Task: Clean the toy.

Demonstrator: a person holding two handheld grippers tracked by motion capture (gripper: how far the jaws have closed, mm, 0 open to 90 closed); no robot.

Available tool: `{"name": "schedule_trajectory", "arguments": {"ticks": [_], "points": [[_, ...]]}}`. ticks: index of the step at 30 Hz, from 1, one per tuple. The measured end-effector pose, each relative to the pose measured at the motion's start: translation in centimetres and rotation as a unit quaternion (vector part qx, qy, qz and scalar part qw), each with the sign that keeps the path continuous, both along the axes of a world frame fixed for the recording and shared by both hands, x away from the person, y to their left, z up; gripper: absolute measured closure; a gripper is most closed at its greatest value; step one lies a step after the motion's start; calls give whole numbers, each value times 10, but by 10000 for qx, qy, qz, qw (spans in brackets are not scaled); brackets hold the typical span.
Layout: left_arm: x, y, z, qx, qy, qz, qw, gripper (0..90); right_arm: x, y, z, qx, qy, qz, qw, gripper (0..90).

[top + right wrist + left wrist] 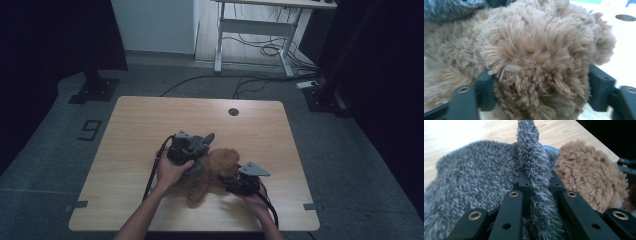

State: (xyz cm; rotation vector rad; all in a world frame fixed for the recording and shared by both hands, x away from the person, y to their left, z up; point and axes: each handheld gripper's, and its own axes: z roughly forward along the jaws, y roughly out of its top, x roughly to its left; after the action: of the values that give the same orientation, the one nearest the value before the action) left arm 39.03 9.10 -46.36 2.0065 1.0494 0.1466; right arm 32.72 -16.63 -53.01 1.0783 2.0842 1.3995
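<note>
A brown plush toy (220, 162) lies on the wooden table (150, 120) near its front, partly under a grey fuzzy plush piece (202, 150). My left gripper (196, 145) is over the grey piece, shut on a raised fold of it (534, 157); in the left gripper view the jaws (539, 178) pinch that fold, with the brown toy (586, 177) just to the right. My right gripper (232, 182) reaches in from the toy's right side. Its jaws (541, 85) stand wide on either side of a rounded brown plush part (536, 45), with fur against both pads.
A round cable hole (233, 111) sits near the table's far edge. Bare wood lies to the left, right and behind the toys. Beyond the table stand a white desk frame (220, 40), loose floor cables (260, 50) and black stand bases (95, 90).
</note>
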Motion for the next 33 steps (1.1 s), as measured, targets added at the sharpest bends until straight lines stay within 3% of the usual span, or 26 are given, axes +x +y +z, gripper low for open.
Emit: {"name": "schedule_trajectory", "arguments": {"ticks": [5, 10, 12, 15, 17, 19, 20, 24, 26, 29, 33], "points": [[-17, 6, -8, -255, -218, -9, 9994, 780, 0, -10, 7, 272, 365, 308, 9985, 128], [-35, 7, -11, -342, -453, -41, 9984, 782, 3, -21, 17, 808, 533, 264, 9950, 46], [-44, 7, -13, -338, -580, -58, 9977, 782, 8, -19, 18, 766, 641, 267, 9946, 0], [-57, 7, -16, -304, -784, -48, 9964, 784, 14, -14, 17, 816, 793, 382, 9928, 0], [-63, 8, -17, -380, -824, -44, 9959, 784, 17, -9, 15, 843, 939, 572, 9903, 0], [-66, 10, -19, -436, -827, -36, 9956, 784, 20, -2, 11, 766, 980, 677, 9899, 0], [-67, 11, -19, -470, -824, -26, 9955, 784, 21, 1, 9, 733, 963, 732, 9899, 2], [-71, 14, -22, -560, -877, 20, 9946, 782, 18, 7, 9, 469, 784, 744, 9930, 227], [-72, 14, -22, -612, -933, 37, 9937, 780, 16, 9, 12, 272, 572, 738, 9953, 321], [-71, 11, -21, -597, -1026, 93, 9929, 777, 13, 15, 16, 21, 288, 559, 9980, 391], [-61, 8, -17, -605, -992, 108, 9932, 771, 22, 17, 15, 40, 114, 299, 9995, 435]]}}
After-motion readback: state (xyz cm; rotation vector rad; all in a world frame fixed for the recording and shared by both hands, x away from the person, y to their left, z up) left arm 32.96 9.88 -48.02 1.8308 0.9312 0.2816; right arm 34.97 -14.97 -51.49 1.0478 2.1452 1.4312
